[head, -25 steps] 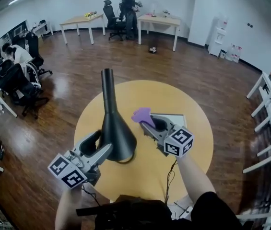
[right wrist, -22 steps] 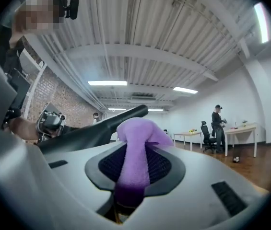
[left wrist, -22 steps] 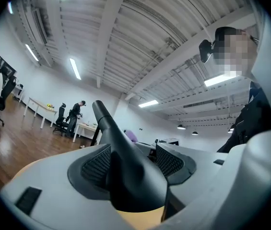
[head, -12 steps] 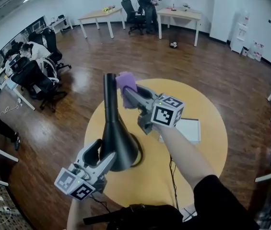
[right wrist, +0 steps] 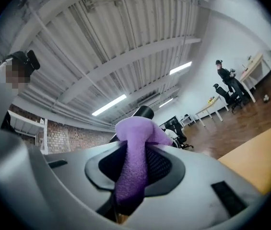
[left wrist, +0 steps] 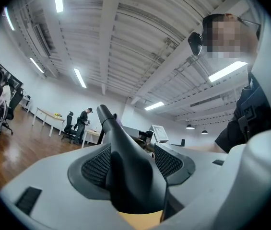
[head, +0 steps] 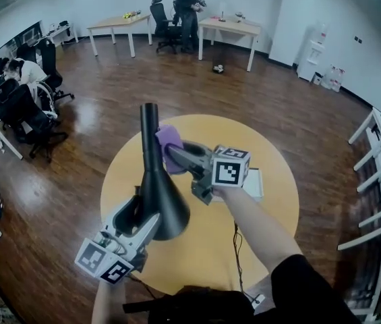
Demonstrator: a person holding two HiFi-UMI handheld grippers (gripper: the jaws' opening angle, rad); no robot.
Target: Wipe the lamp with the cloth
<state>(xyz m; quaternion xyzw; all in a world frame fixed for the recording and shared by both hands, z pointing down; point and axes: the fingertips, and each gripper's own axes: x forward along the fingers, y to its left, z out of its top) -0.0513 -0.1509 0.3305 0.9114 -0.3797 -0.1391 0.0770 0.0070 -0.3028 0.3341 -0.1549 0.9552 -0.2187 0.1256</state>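
The fingers [left wrist: 94,168] of the left gripper [head: 144,213] are clamping the flared black body of the lamp [head: 158,187], having just been closing a little tighter around it. The fingers [right wrist: 161,166] of the right gripper [head: 175,155] are pinching a purple cloth [head: 168,139], which is pressing against the lamp's slim neck, a little below its top. The lamp is rising over the near-left part of a round yellow surface [head: 274,167]. Whether its base is resting there or is lifted is unclear.

Likely trouble: the left fingers are gripping a smooth, tapering cone, so sideways wiping pressure could be working the lamp loose or twisting it. The neck is long, so a push high up is giving leverage to tip it. The cloth is being held by one bunched fold and could be dragging free, leaving hard fingers scraping the neck.

Nearby, a white sheet [head: 254,181] is lying just behind the right gripper. A dark cable [head: 236,245] is trailing beside the right arm [head: 257,231], where it could be snagging. Desks [head: 112,25], chairs [head: 160,20] and people [head: 189,5] are sitting well apart.
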